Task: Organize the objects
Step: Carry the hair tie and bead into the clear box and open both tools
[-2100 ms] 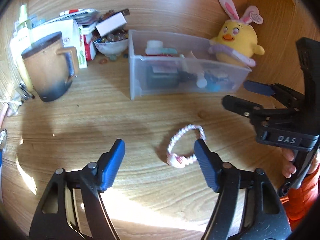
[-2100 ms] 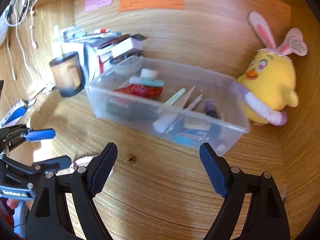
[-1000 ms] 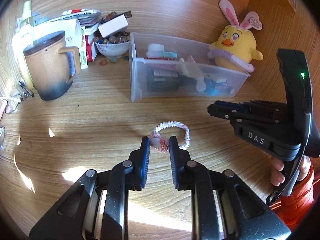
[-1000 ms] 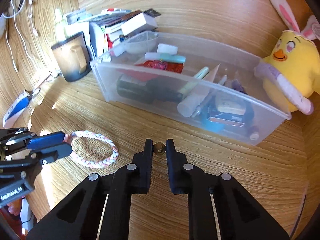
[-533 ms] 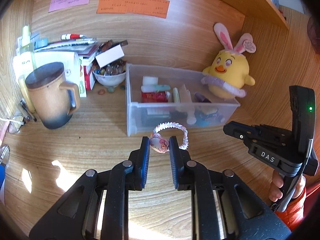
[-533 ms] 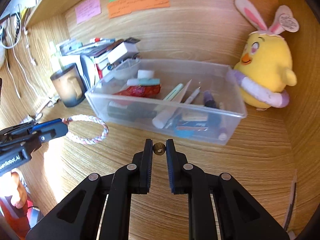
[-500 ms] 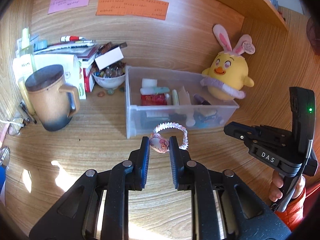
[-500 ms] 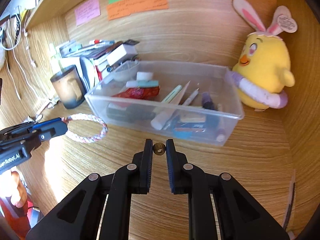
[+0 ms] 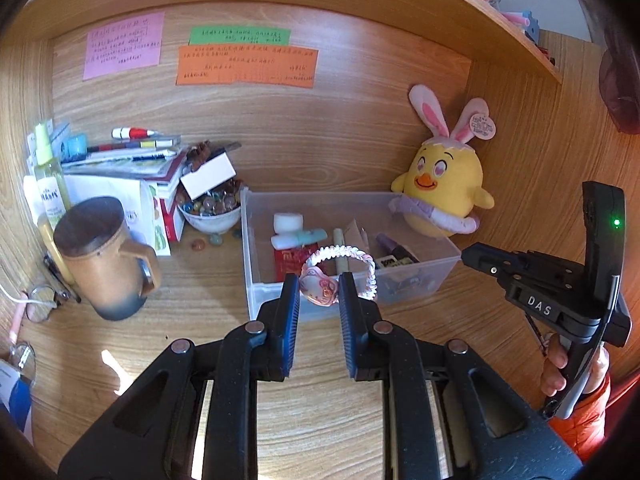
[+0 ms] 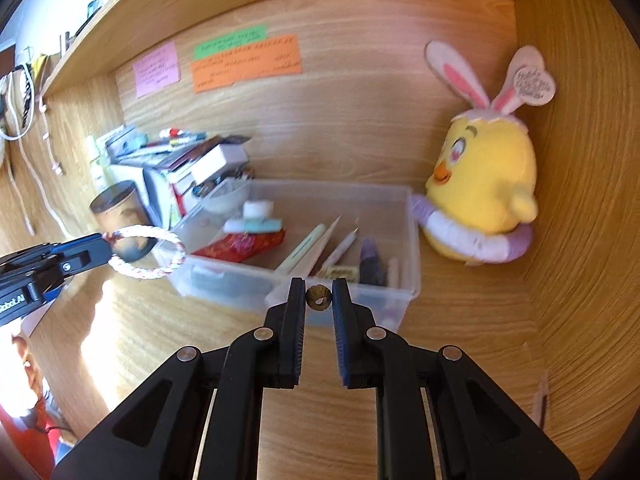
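My left gripper (image 9: pixel 319 285) is shut on the pink charm of a pink-and-white braided bracelet (image 9: pixel 352 254), held in the air in front of the clear plastic bin (image 9: pixel 420 286). From the right wrist view the bracelet (image 10: pixel 149 255) hangs from the left gripper (image 10: pixel 105 246) at the left. My right gripper (image 10: pixel 318 297) is shut on a small brown bead (image 10: pixel 318 297), raised before the near wall of the bin (image 10: pixel 224 284). The right gripper (image 9: pixel 466 256) shows side-on at the right of the left wrist view. The bin holds pens, a red packet and several small items.
A yellow plush chick (image 9: pixel 442 196) with rabbit ears sits right of the bin against the side wall. A brown mug (image 9: pixel 100 256), a bowl of beads (image 9: pixel 212 210), stacked books (image 9: pixel 132 160) and a spray bottle (image 9: pixel 48 176) crowd the left. A shelf (image 9: pixel 440 4) runs overhead.
Both grippers have risen off the desk with their loads; the bracelet now hangs before the bin's front wall, and the bead is lifted toward the bin. Both grips are unchanged.
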A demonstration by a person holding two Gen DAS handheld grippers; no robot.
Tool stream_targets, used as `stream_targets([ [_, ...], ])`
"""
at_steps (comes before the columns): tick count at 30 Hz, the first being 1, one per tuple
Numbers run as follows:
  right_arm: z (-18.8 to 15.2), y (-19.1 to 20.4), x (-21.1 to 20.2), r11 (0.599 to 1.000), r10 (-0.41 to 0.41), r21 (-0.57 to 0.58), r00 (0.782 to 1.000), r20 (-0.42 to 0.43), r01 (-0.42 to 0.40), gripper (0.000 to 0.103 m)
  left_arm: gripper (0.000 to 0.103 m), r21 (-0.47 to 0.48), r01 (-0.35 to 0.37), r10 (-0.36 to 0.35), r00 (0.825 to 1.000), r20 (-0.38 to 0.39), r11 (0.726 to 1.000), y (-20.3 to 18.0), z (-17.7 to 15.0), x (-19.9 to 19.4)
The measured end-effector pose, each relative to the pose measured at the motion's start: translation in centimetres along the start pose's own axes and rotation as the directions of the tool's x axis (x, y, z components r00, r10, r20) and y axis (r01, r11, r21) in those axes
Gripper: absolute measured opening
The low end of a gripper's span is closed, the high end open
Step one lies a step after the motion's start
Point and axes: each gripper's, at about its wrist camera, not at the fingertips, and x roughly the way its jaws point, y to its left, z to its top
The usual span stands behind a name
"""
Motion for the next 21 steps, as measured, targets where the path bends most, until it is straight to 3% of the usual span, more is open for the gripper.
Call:
stream_targets([
  [10, 2.7, -1.1, 1.1, 1.000, -0.014, 0.018, 0.999, 0.036, 0.014, 0.012, 0.019, 0.004, -0.006, 0.006, 1.000, -0.029, 1.000, 0.6, 1.8, 2.9],
  [21, 3.3, -0.2, 5.1, 1.000, -0.002, -0.002, 0.999, -0.033, 0.002, 0.012, 0.019, 0.006, -0.005, 0.006, 0.997, -0.083, 1.000, 0.7, 2.7, 7.3],
])
